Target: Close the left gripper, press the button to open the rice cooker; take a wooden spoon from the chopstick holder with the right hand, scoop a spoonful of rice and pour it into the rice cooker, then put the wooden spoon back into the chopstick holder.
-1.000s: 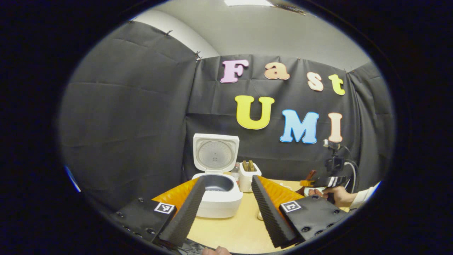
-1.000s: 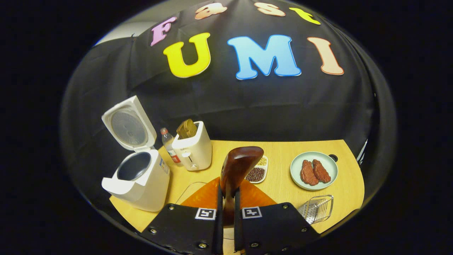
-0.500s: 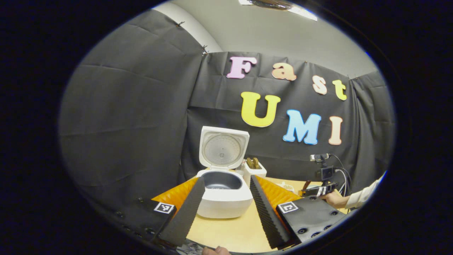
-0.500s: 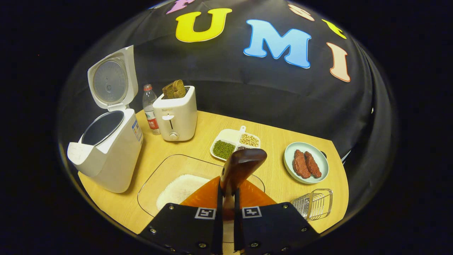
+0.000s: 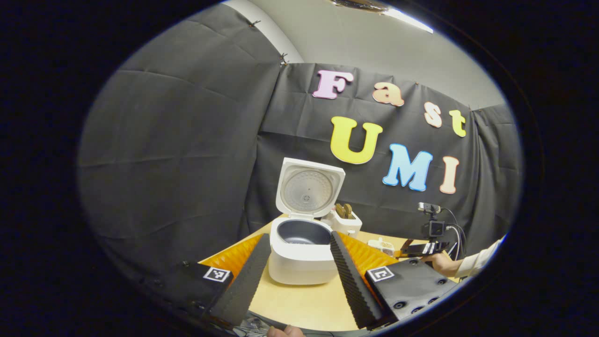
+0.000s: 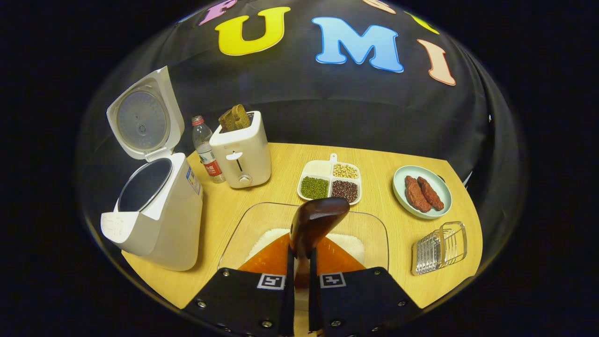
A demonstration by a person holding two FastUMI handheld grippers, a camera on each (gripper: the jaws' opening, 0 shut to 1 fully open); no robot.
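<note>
Left gripper view: low at table edge, facing the cooker [image 5: 302, 250] closely. Right gripper view: higher, tilted down over the table [image 6: 281, 161]. Shared: cooker [image 6: 157, 213], toaster [image 6: 241, 150].

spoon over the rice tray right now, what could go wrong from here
1. The right claw pinches the spoon by its thin handle only; digging into the rice could twist or slip it in the grip.
2. The tray looks light and shallow, so a hard scoop might push it toward the compartment dish.
3. The cooker stands off to the side, lid up; rice may spill on the table on the way across.
</note>
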